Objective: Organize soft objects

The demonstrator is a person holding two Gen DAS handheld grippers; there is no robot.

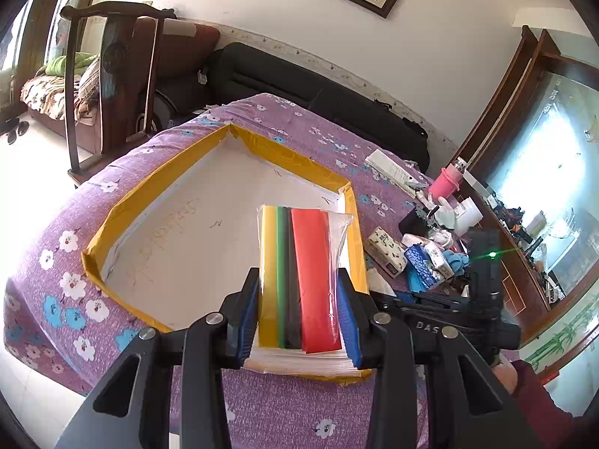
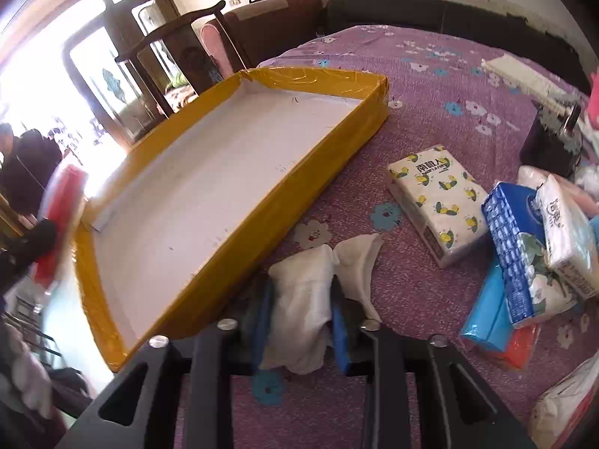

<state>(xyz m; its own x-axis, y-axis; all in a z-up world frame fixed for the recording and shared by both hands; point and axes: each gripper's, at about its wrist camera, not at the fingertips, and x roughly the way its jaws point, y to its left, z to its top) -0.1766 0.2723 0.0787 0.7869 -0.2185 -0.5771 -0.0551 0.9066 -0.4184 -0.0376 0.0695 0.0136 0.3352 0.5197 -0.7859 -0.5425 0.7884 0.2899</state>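
Observation:
My left gripper [image 1: 299, 292] is shut on a clear packet of coloured sheets [image 1: 303, 269] with yellow, green, black and red bands, held over the near right corner of the yellow-rimmed white tray [image 1: 123, 205]. My right gripper [image 2: 299, 310] is shut on a white crumpled cloth [image 2: 303, 299], held just right of the tray's [image 2: 322, 157] near side above the purple floral cloth. The red packet and left gripper show blurred at the left edge of the right wrist view [image 2: 60, 220].
Tissue packs lie right of the tray: a lemon-print pack [image 2: 438, 198], a blue pack [image 2: 520, 247], a white pack [image 2: 569, 232]. A pink cup [image 1: 447, 181] and clutter stand at the table's right. A wooden chair [image 1: 112, 75] and dark sofa [image 1: 299, 82] stand behind.

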